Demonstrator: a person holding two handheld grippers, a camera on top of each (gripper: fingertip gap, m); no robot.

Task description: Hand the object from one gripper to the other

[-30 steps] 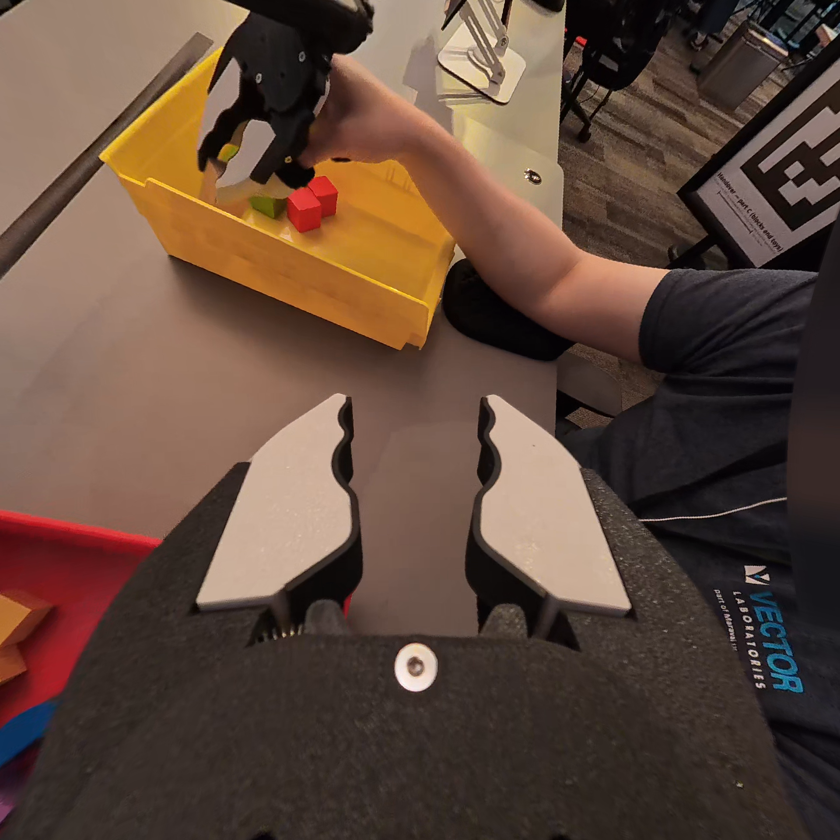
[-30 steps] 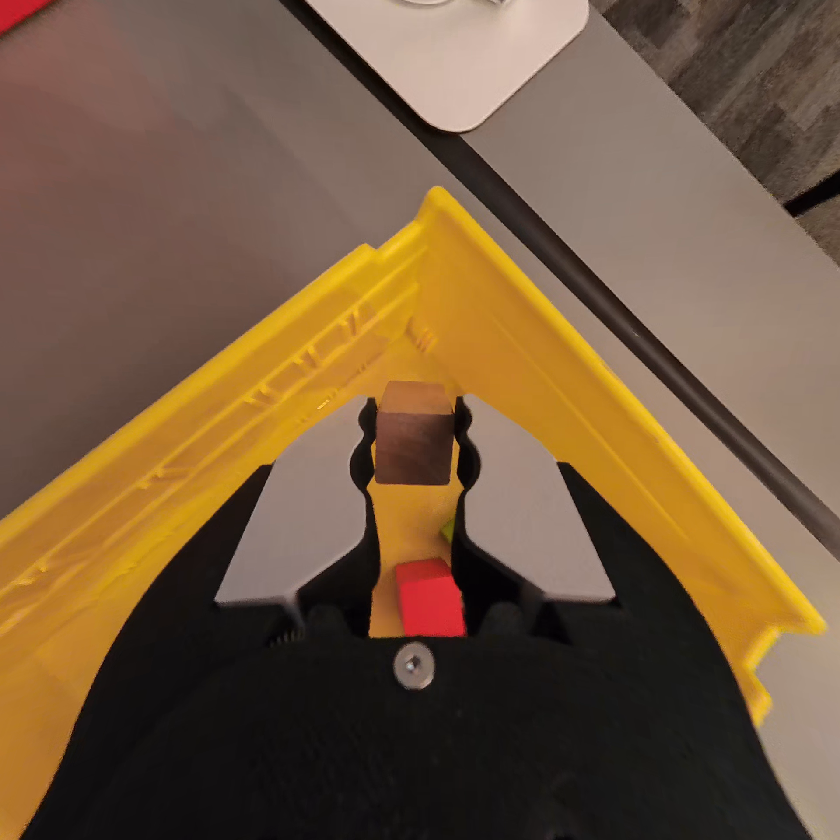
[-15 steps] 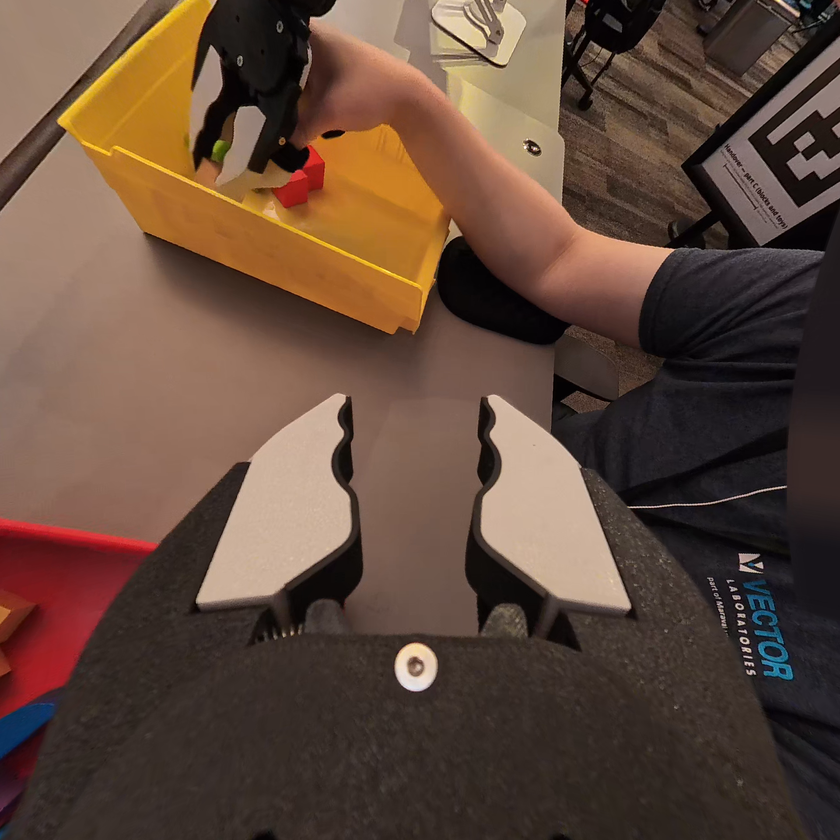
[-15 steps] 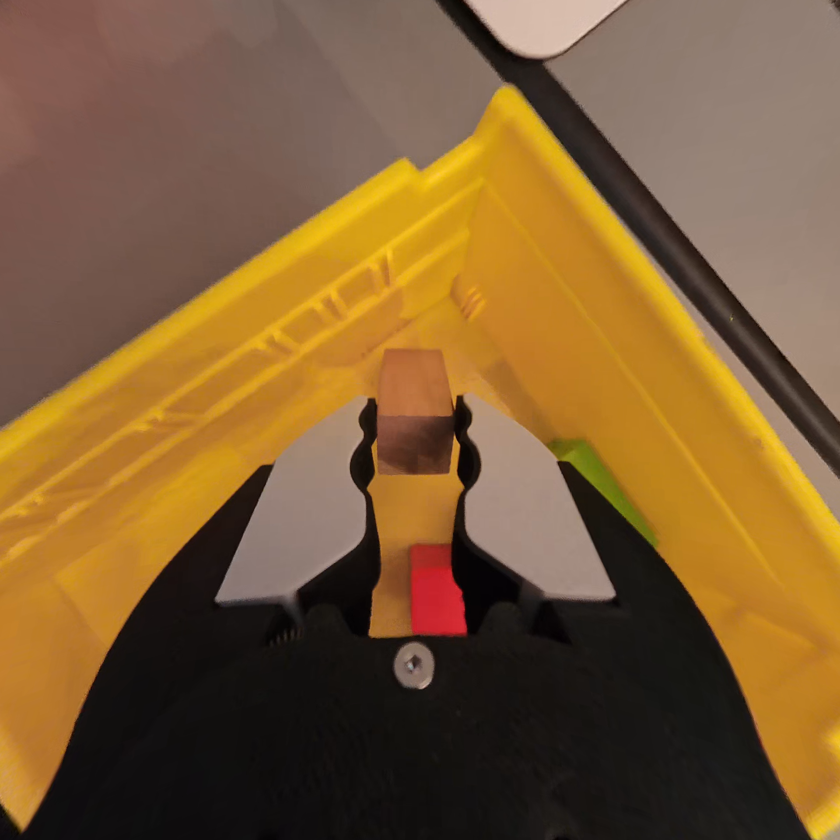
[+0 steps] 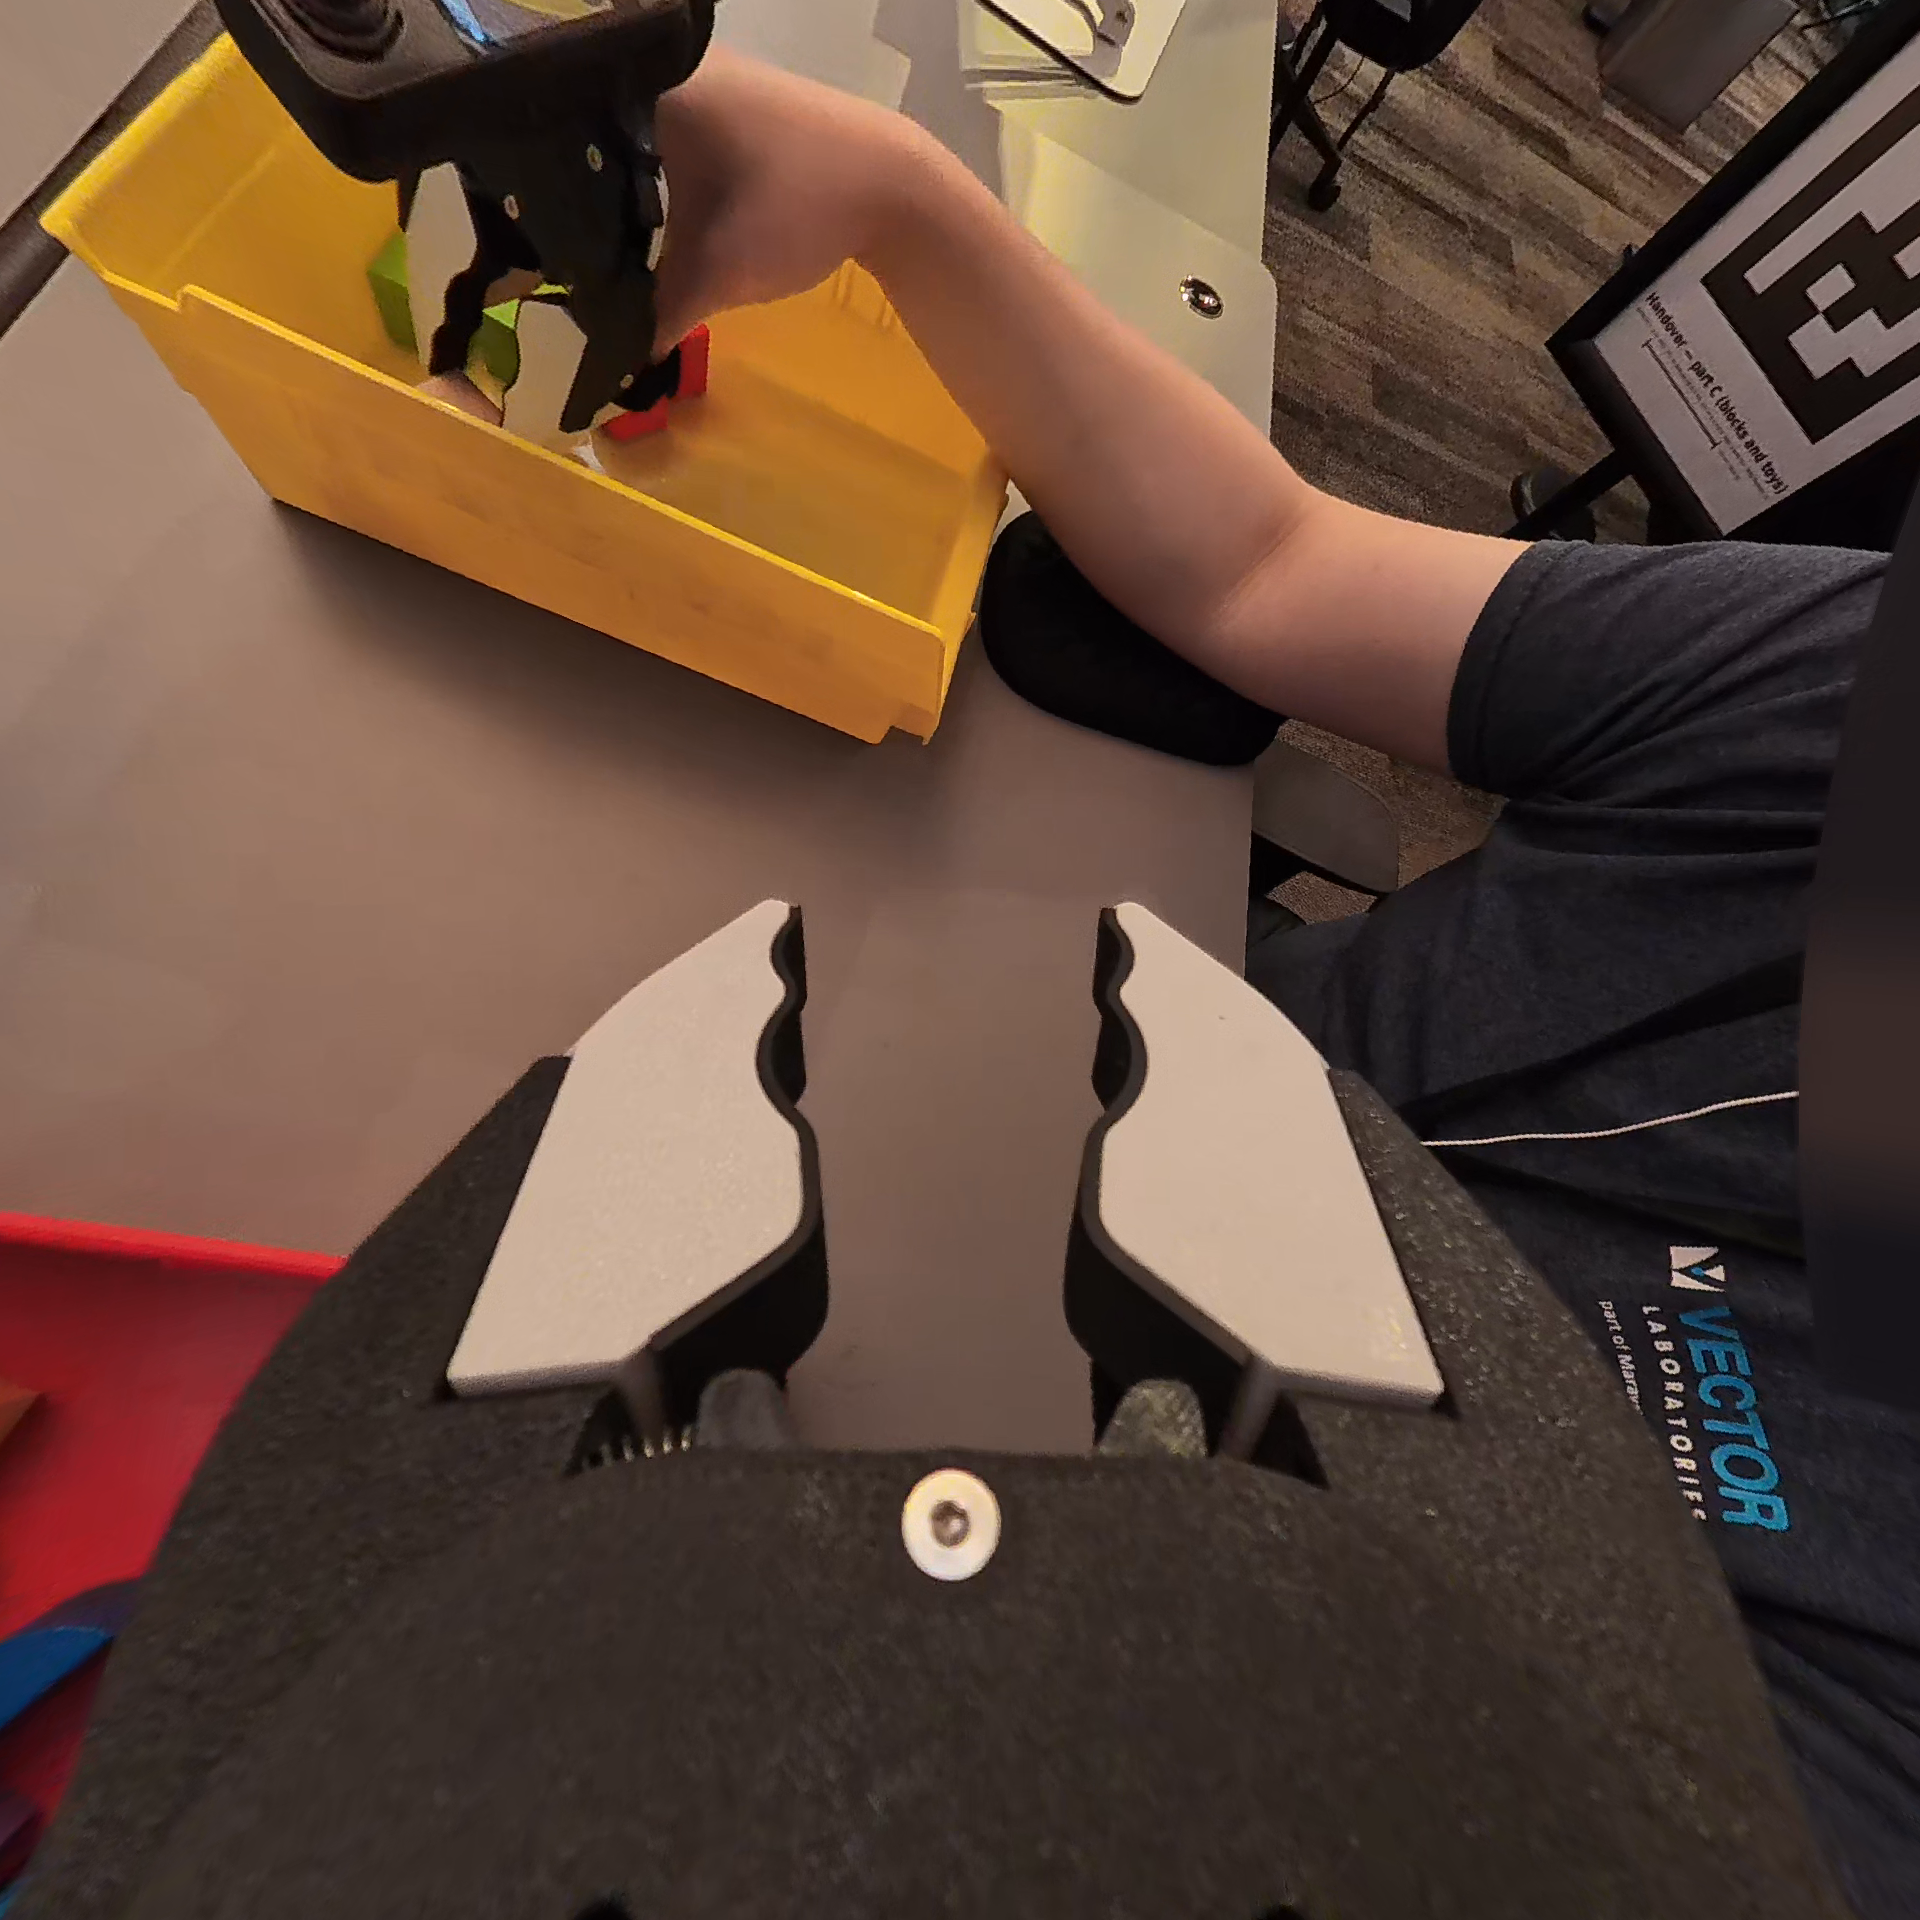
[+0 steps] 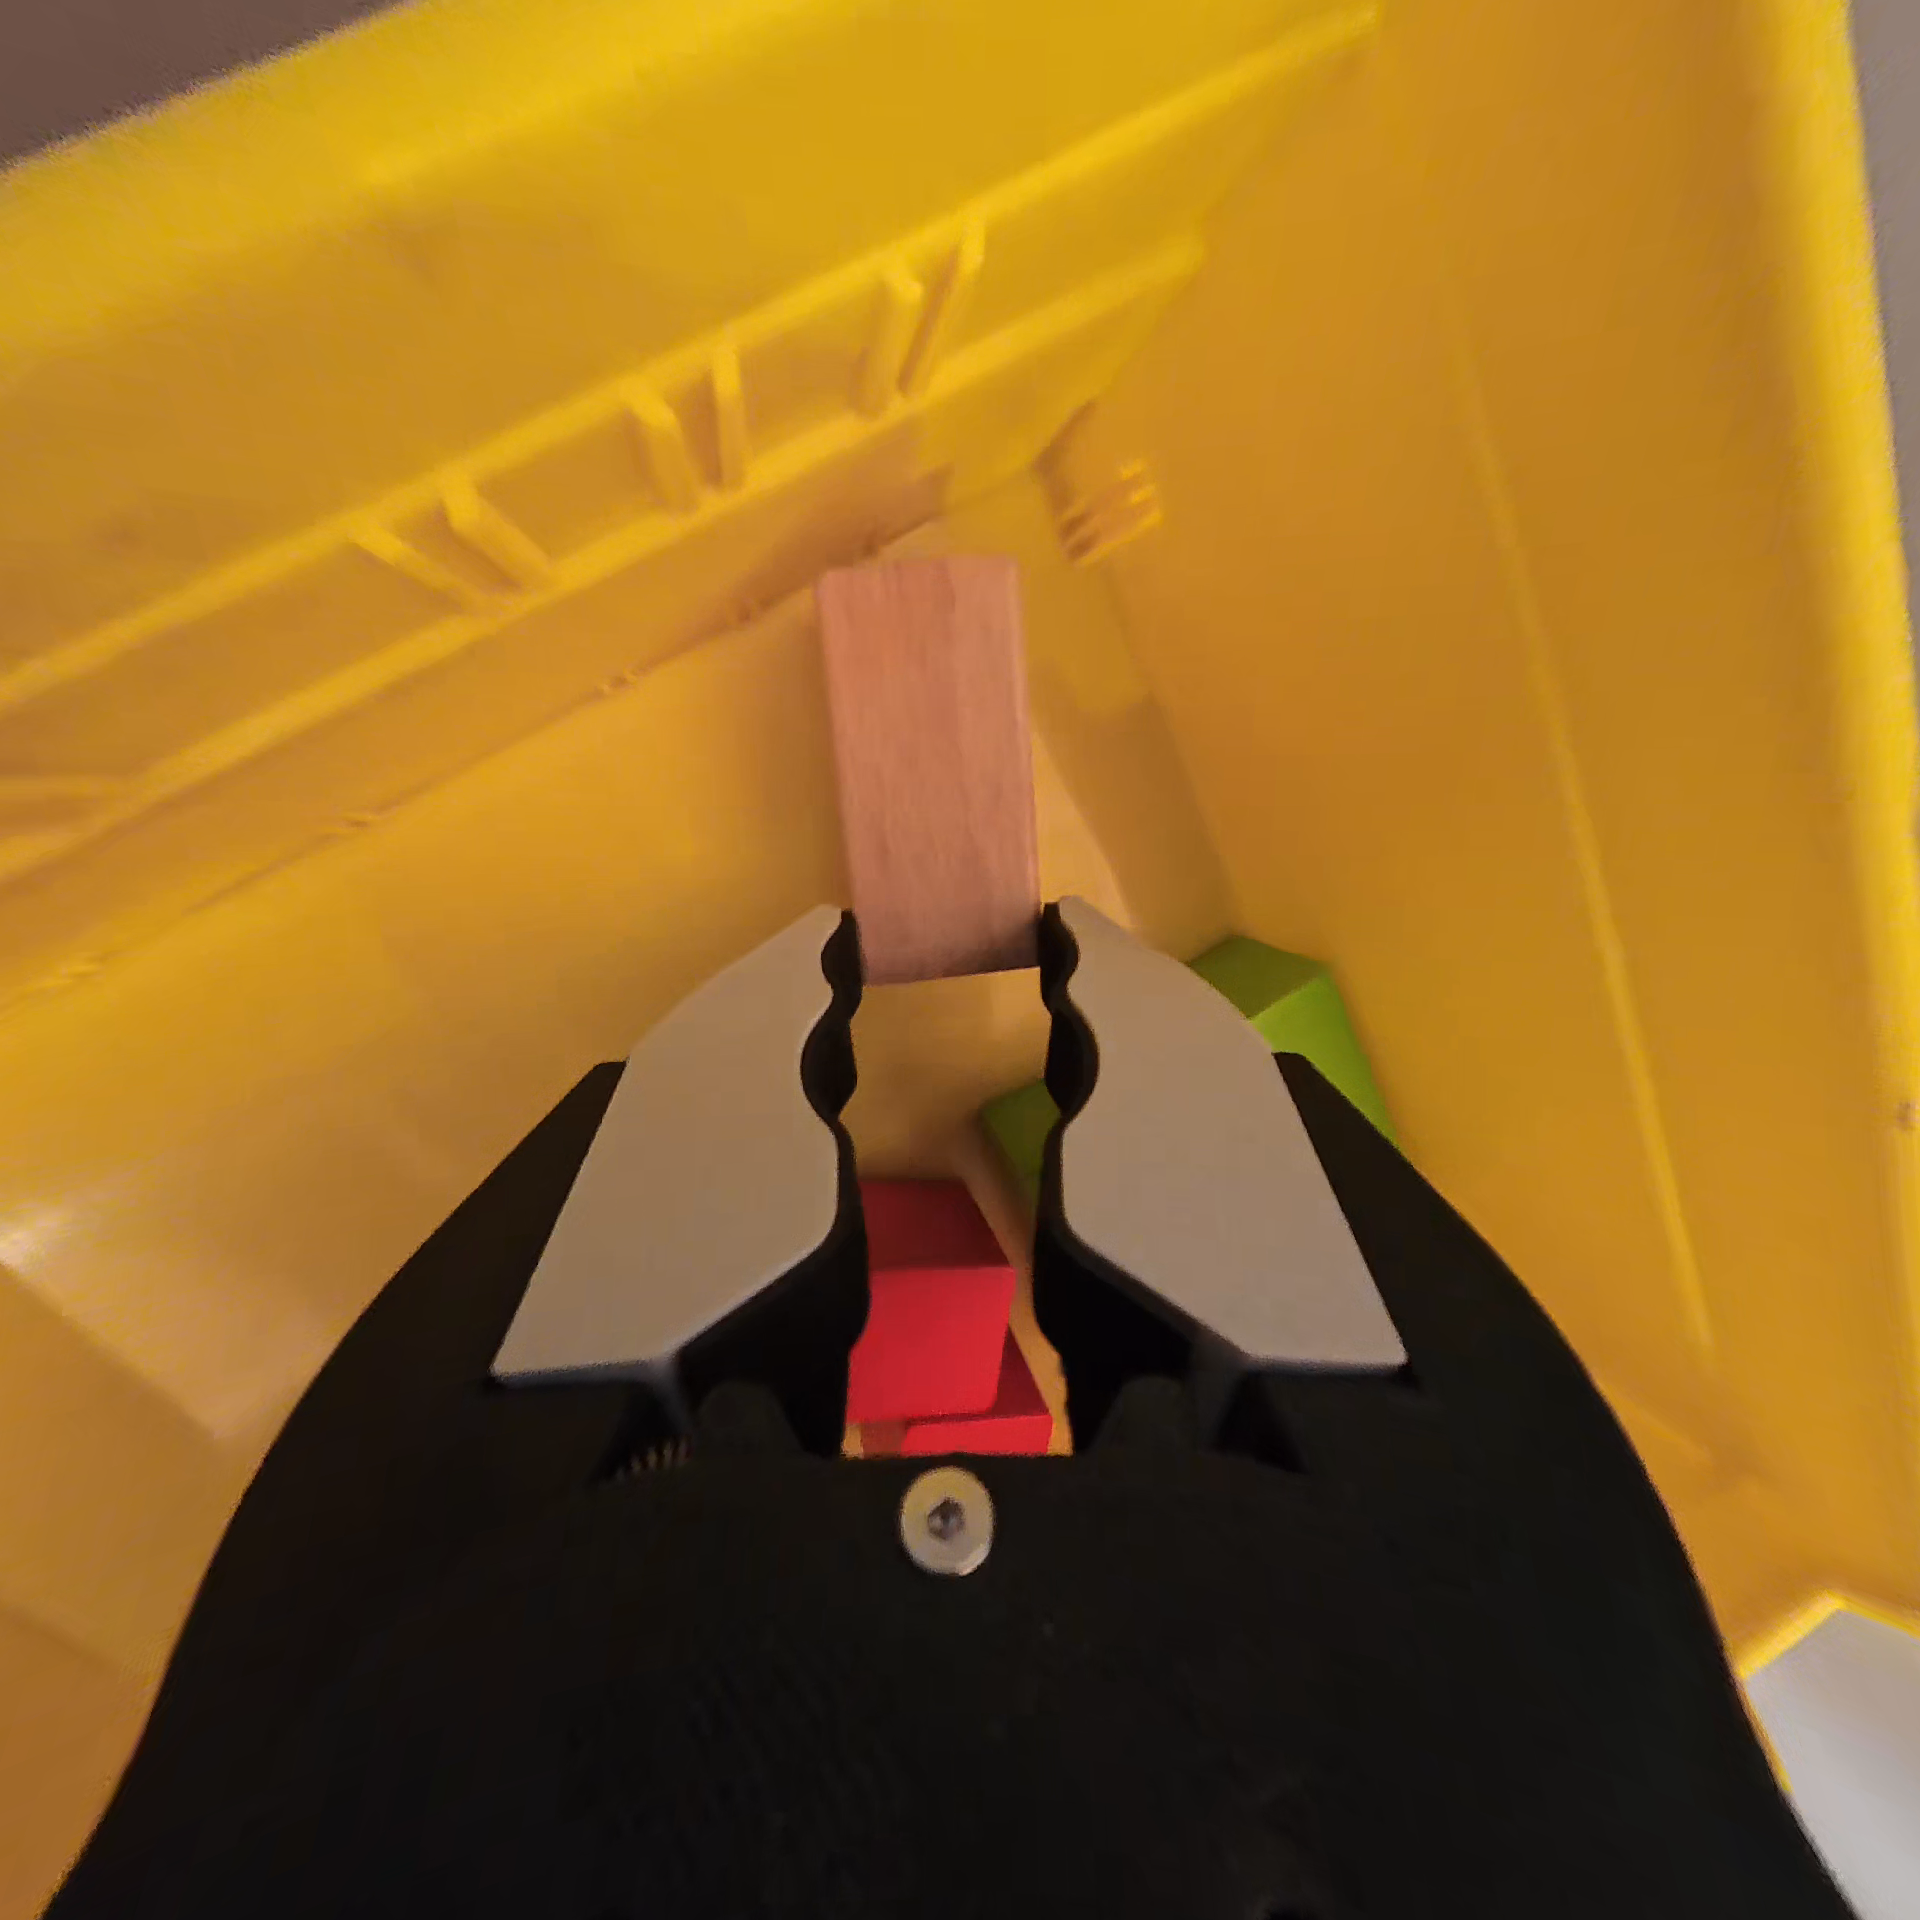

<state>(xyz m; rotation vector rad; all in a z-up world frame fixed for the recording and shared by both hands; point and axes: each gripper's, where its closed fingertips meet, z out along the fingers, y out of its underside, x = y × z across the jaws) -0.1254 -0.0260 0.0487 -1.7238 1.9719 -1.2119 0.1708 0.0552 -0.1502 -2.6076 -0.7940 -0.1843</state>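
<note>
Between the fingertips of the right gripper [image 6: 948,940], one plain wooden block [image 6: 930,769] is clamped by its near end, the jaws being closed on it. The block is seen as a long, pale, unpainted plank with visible grain, its free end extended ahead of the tips toward the corner of a yellow bin [image 6: 1558,623]. Whether its far end is touching the bin floor cannot be told.

Behind the tips, in the gap between the two fingers, two red blocks [image 6: 935,1309] are seen on the bin floor, one partly overlapping the other. Just to the right of the right finger, two green blocks [image 6: 1304,1013] are seen lying against the bin wall.

In the left wrist view, the right gripper [image 5: 520,364] is seen ahead and to the left, lowered into the one yellow bin [image 5: 665,561], and held by a person's hand [image 5: 748,208]. Beside its fingers, green blocks [image 5: 393,286] and a red block [image 5: 681,390] are partly hidden; the wooden block is barely visible there.

The left gripper [image 5: 948,940] is held above the grey table [image 5: 364,831], well apart from the bin. Its jaws are spread and nothing is held between them. One red bin [image 5: 125,1351] is seen at its lower left, with a few coloured pieces at the frame edge that cannot be counted.
</note>
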